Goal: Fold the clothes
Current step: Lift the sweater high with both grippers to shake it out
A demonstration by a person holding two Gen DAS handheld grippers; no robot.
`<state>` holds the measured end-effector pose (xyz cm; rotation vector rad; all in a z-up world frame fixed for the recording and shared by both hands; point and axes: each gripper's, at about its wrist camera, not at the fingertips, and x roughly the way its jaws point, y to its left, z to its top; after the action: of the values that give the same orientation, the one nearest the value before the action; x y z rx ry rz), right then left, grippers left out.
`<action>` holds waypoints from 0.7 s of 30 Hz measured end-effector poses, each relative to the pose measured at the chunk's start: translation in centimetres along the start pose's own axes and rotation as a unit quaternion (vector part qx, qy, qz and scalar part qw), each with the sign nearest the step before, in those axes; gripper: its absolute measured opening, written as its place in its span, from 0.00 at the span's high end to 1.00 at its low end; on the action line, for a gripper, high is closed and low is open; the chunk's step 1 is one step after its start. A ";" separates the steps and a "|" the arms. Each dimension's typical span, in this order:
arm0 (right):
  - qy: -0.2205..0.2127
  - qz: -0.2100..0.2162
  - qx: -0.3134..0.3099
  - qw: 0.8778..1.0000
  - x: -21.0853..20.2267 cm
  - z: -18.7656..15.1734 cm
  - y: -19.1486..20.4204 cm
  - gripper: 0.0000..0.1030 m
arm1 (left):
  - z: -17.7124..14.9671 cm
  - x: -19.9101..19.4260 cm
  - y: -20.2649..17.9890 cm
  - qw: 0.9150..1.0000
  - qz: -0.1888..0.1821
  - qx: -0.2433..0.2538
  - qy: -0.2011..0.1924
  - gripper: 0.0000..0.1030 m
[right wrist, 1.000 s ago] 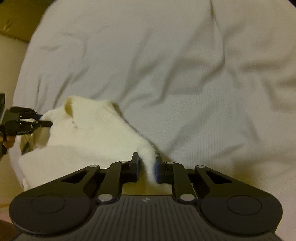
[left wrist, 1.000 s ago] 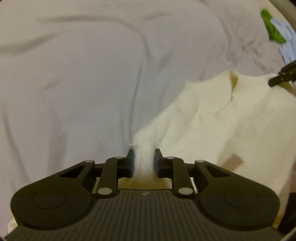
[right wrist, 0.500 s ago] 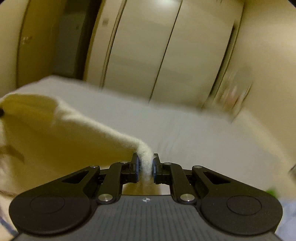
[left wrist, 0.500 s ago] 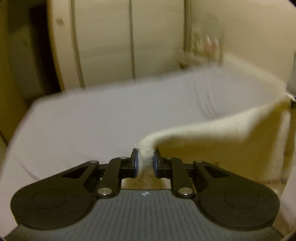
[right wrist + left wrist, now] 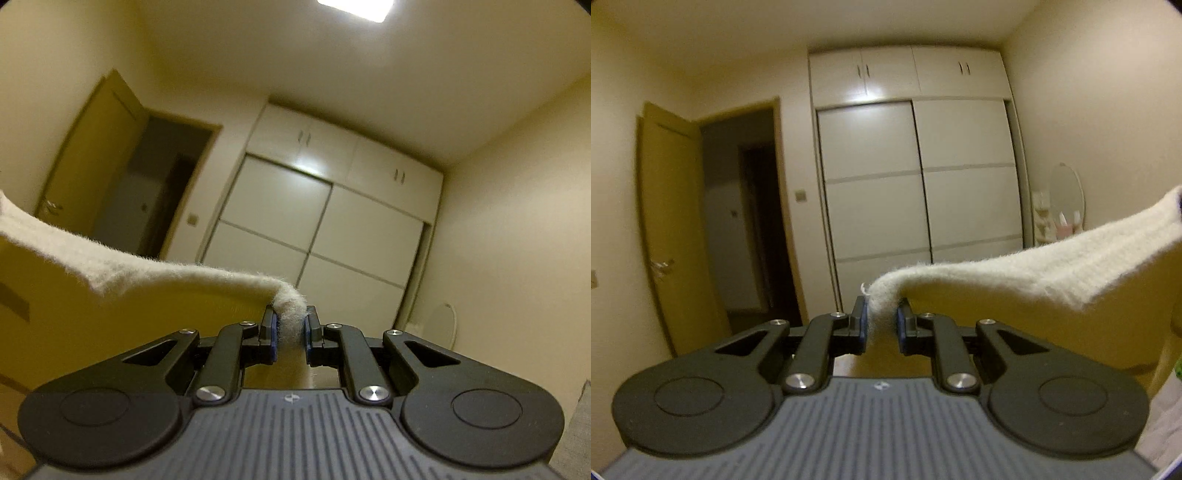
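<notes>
Both grippers (image 5: pixel 881 320) (image 5: pixel 290 328) clamp sweater (image 5: pixel 1027 273), right-view ceiling light (image 5: pixel 354 8)

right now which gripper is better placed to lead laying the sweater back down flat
Neither clearly. The left gripper and right gripper each pinch a corner of the cream sweater, its edge stretched between them, so both should lower together.

The fuzzy sweater (image 5: pixel 1015 273) is cream white on top and looks yellow where it hangs in shade. Each hand-held gripper, left (image 5: pixel 881 321) and right (image 5: pixel 290 330), is black, with blue pads (image 5: pixel 863 325), silver screws and a grey striped base. The wardrobe (image 5: pixel 916 173) is white. The door (image 5: pixel 668 236) is brown. The walls (image 5: pixel 517 240) are pale yellow.
</notes>
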<state>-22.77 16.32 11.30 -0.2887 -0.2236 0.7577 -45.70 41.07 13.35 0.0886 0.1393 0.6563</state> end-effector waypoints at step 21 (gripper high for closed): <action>0.006 0.084 -0.022 0.996 -6.3 2.3 -7.0 0.89 | 5.2 -4.7 -5.4 0.999 0.026 0.040 0.002 0.86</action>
<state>-23.45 7.49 15.21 -0.3576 -0.2068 0.9185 -45.31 33.70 18.31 0.1676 0.1672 0.7022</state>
